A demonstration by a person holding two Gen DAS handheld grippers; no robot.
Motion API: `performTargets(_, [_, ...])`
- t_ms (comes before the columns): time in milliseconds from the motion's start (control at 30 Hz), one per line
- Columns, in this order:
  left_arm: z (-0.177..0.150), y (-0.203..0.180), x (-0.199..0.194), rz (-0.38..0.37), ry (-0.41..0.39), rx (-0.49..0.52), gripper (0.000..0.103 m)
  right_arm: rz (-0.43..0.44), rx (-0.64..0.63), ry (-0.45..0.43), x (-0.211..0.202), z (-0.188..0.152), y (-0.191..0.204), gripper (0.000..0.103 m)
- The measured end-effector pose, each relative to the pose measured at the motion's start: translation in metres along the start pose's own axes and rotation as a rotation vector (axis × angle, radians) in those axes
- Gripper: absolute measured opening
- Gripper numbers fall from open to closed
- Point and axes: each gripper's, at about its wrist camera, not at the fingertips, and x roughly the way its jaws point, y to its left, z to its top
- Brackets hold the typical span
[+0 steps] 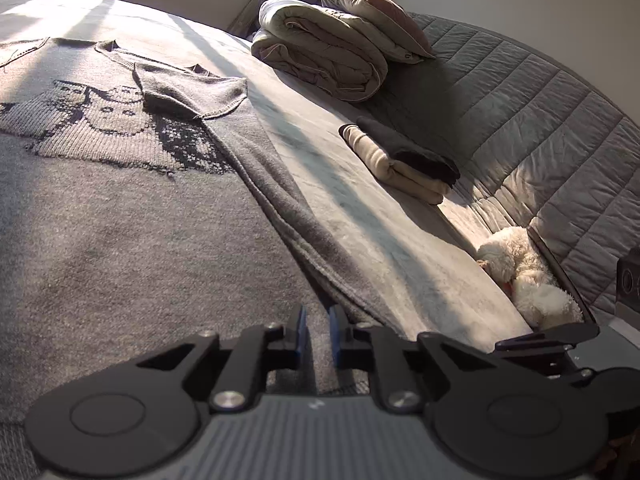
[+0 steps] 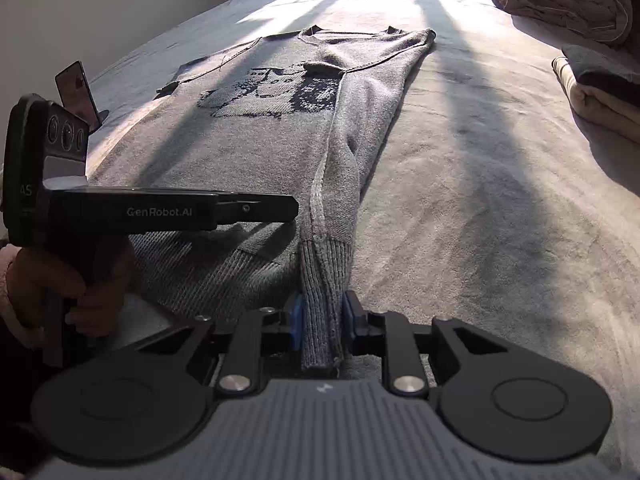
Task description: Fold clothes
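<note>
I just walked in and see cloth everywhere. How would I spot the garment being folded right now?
Start at the wide grey bed cover. Spread flat along its middle lies a grey knitted sweater, its ribbed hem nearest the person. Unlike the plain folded beige and dark clothes stacked to one side, it lies unfolded and bears a dark pixel-style picture across the chest.

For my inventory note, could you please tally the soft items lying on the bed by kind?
Grey knitted sweater: 1
Folded garments, one black on one cream: 2
Folded duvet: 1
Pillow: 1
White plush toy: 1
Total: 6
</note>
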Motion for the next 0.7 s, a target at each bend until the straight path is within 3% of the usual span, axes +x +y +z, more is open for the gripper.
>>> performTargets(233, [-0.017, -0.017, 0.005, -0.068, 0.008, 0.005, 0.012, 0.167, 0.070, -0.082, -0.034, 0.012, -0.004, 0.010])
performTargets(267, [-0.020, -0.021, 0.005, -0.072, 0.007, 0.010, 0.007, 0.169, 0.066, -0.083, -0.035, 0.015, -0.002, 0.010])
performTargets(467, [-0.032, -0.024, 0.000, -0.107, 0.030, -0.029, 0.007, 0.198, 0.047, -0.040, -0.028, 0.026, 0.003, 0.011])
performTargets(600, [-0.042, -0.018, -0.016, -0.163, 0.085, -0.031, 0.007, 0.205, 0.028, -0.007, -0.021, 0.027, 0.006, 0.011])
performTargets(700, [-0.044, -0.018, -0.027, -0.200, 0.182, 0.032, 0.007, 0.221, 0.022, 0.014, -0.016, 0.025, 0.008, 0.011])
